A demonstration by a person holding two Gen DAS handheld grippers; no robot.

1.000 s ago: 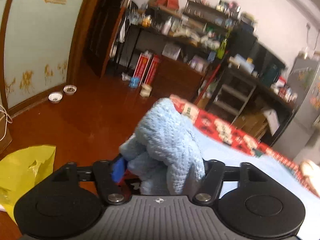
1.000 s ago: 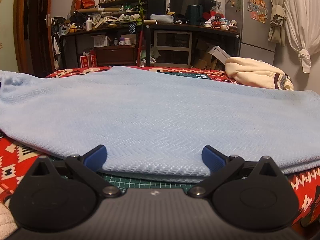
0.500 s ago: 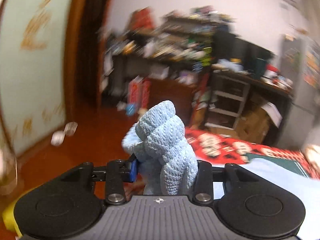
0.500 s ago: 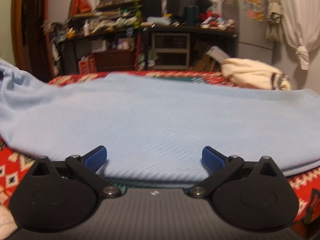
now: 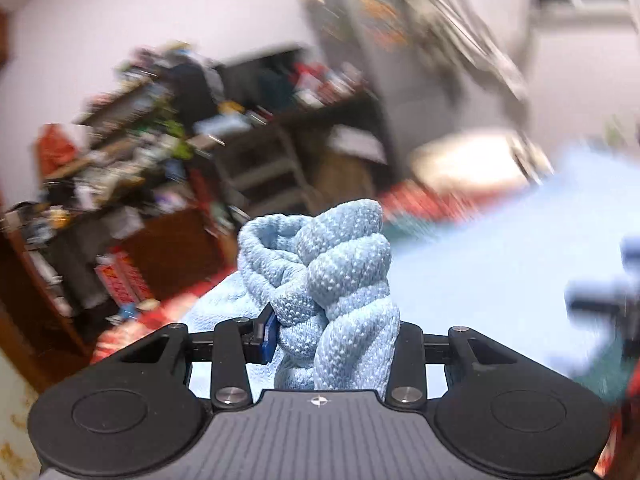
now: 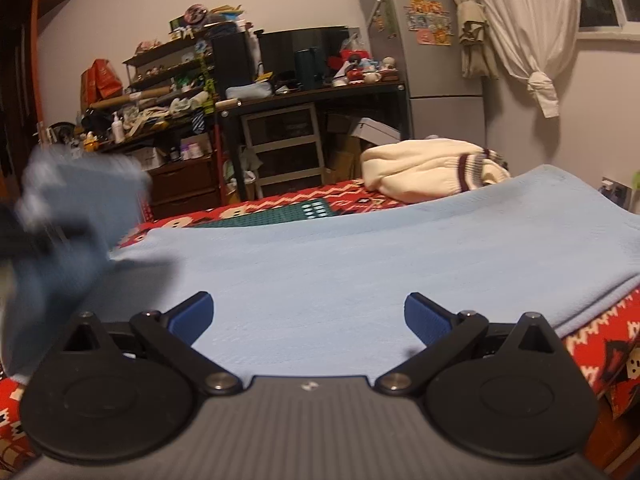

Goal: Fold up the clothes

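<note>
We see a big red patterned cloth [image 6: 600,344] covering the table, and on it the light blue garment [image 6: 360,264] lies spread out flat. A cream sweater [image 6: 424,170] sits in a heap at the far end, behind the blue one. Our right gripper [image 6: 308,320] rests low over the near edge of the blue garment, with its blue fingers [image 6: 191,317] spread wide and nothing between them. Our left gripper [image 5: 332,340] is squeezed tight on a bunched-up corner [image 5: 320,272] of the blue garment, lifted above the table. That view is very blurry.
</note>
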